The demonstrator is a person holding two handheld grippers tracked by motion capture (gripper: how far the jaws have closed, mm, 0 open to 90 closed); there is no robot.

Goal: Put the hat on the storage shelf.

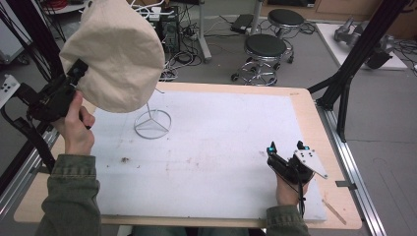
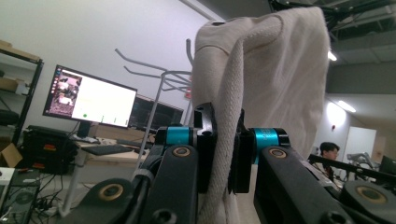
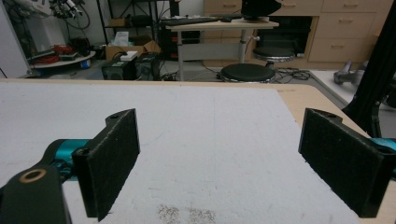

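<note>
A cream cloth hat [image 1: 115, 54] hangs high over the table's far left, above a white wire stand whose round base [image 1: 153, 124] rests on the white mat [image 1: 206, 147]. My left gripper [image 1: 78, 69] is shut on the hat's edge. In the left gripper view its jaws pinch a thick seam of the hat [image 2: 261, 70] at my left gripper [image 2: 223, 149], with the stand's wire prongs [image 2: 161, 77] behind. My right gripper [image 1: 287, 146] rests near the table's front right, open. Its two black pads [image 3: 114, 158] stand wide apart over bare mat.
The mat covers most of a wooden table [image 1: 314, 118]. Faint brown stains [image 1: 124, 160] mark the mat at the front. Black frame posts [image 1: 364, 44] flank the table. Round stools [image 1: 265, 49] stand on the floor beyond the far edge.
</note>
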